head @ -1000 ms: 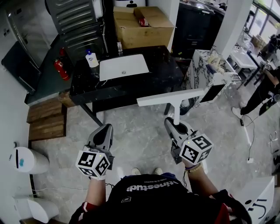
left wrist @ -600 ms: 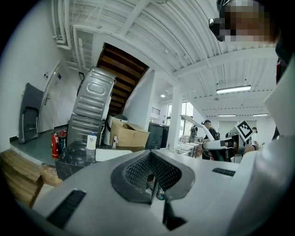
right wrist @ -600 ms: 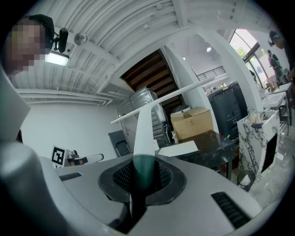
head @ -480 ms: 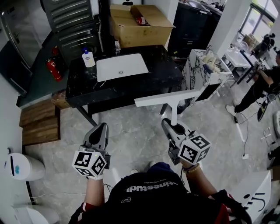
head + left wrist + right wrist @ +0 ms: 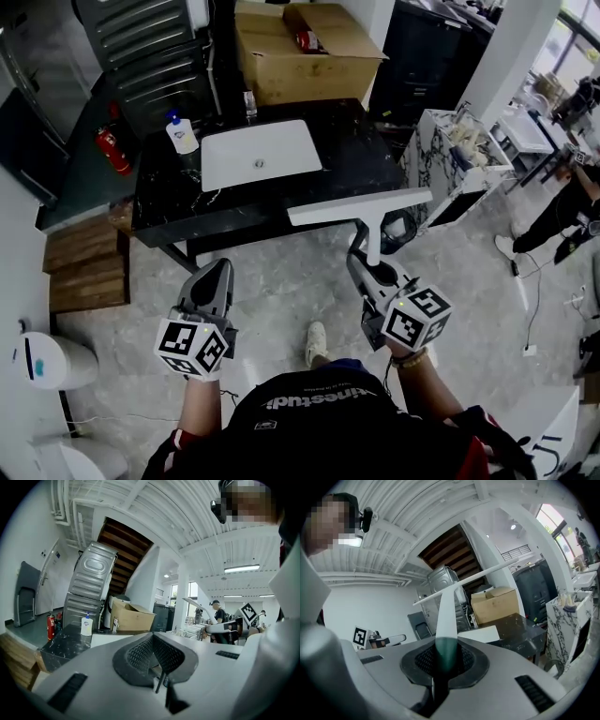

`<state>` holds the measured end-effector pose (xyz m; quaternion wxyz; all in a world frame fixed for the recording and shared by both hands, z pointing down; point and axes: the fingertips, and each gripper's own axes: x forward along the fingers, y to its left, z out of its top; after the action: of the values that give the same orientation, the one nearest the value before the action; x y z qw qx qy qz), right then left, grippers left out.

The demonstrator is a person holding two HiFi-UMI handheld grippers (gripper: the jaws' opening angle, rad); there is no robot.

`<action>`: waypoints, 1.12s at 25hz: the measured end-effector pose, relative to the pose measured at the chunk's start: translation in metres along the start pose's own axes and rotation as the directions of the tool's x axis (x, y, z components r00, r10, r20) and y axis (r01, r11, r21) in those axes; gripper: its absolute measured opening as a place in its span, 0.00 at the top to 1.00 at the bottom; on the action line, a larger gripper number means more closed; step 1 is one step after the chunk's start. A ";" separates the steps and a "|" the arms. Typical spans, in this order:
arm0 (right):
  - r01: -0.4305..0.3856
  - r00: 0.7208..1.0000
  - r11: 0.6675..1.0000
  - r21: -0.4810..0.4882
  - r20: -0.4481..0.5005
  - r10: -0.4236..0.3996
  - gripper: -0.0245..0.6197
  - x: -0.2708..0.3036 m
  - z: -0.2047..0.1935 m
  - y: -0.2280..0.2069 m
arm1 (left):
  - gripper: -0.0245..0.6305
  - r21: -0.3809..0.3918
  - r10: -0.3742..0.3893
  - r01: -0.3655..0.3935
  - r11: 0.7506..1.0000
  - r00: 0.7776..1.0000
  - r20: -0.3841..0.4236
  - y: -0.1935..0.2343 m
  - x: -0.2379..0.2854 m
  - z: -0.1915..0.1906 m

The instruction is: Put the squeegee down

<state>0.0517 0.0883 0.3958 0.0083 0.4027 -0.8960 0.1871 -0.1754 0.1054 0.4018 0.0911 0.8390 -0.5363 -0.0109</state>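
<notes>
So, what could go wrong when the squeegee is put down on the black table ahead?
The squeegee has a long crosswise blade, and the right gripper holds it only at the handle end, so it may swing or tip on release. The blade hangs near the edge of the black table and could knock against it. Laid across the white basin, it might rock.

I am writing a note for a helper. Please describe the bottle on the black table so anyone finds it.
Find the black table in front of the cardboard box. A white sink is set in its top; the bottle stands left of the sink, near the far left corner. It alone is pale with a blue cap.
</notes>
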 end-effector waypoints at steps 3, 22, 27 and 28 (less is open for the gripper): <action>-0.037 0.999 0.999 -0.002 0.008 0.037 0.88 0.028 0.021 -0.031 | 0.94 0.018 0.008 -0.008 1.000 1.000 -0.003 0.002 0.044 0.012; -0.058 0.998 0.997 0.057 0.006 0.058 0.88 0.165 0.078 -0.169 | 0.94 0.075 0.062 -0.061 0.995 0.998 -0.003 0.050 0.228 0.046; -0.031 0.999 0.999 0.042 -0.015 0.031 0.88 0.228 0.094 -0.184 | 0.94 0.042 0.026 -0.027 0.999 1.000 0.017 0.101 0.283 0.047; -0.027 1.000 0.999 0.042 -0.016 0.027 0.88 0.242 0.100 -0.188 | 0.94 0.035 0.020 -0.020 0.999 1.000 0.023 0.112 0.295 0.050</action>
<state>0.0378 -0.2334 0.4048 0.0046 0.3892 -0.8971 0.2094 -0.1565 -0.2137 0.3943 0.0702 0.8349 -0.5458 -0.0100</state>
